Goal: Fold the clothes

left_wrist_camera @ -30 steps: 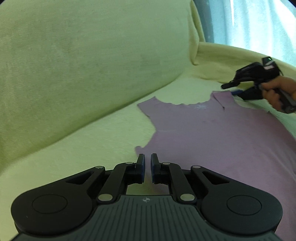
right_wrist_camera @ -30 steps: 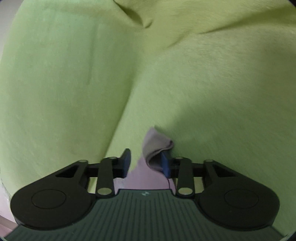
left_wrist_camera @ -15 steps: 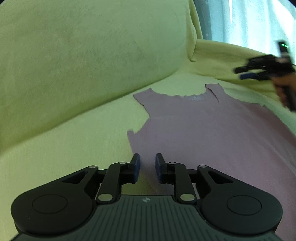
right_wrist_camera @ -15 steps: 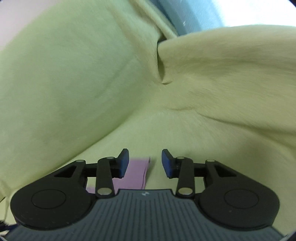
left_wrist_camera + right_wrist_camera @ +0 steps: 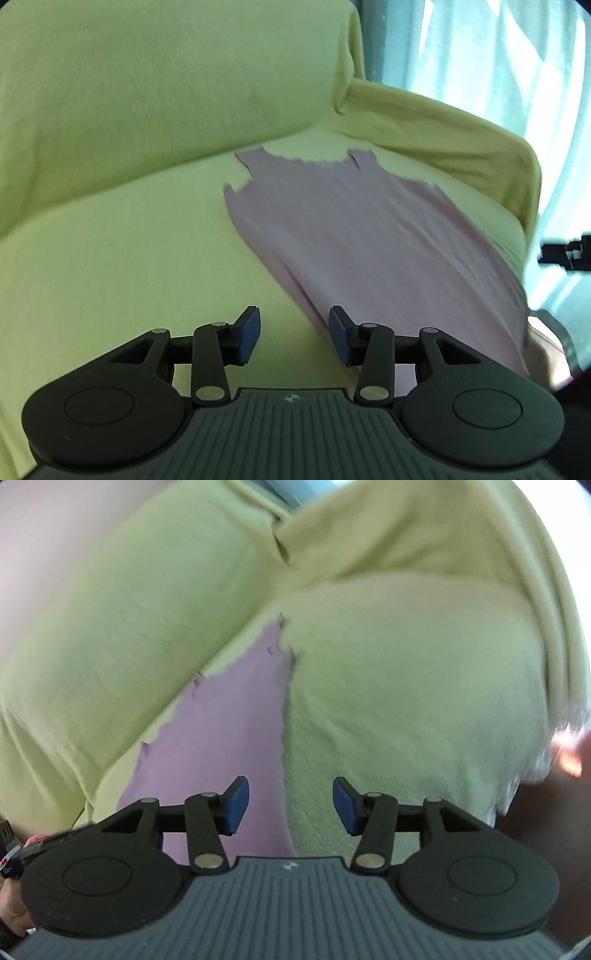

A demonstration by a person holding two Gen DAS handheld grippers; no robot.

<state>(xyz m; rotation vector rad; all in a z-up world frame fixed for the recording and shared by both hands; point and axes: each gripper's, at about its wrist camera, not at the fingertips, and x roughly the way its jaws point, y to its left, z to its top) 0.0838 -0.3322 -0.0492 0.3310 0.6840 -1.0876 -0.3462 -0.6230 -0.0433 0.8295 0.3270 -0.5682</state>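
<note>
We have the pink tank top (image 5: 362,229) spread flat on the sofa (image 5: 110,236), no fold made yet, left gripper (image 5: 293,334) and right gripper (image 5: 290,805) both spread and empty.

Left gripper (image 5: 293,334): matte black linkage arms, two round black side housings, each marked with a shallow circular recess. Silver pivot pins are seen at the joints. Blue ribbed pads (image 5: 248,334) are fitted on the fingertips. A grey ribbed centre plate with a small white logo is noted. Right gripper (image 5: 290,805): same build, blue pads (image 5: 234,805).
</note>
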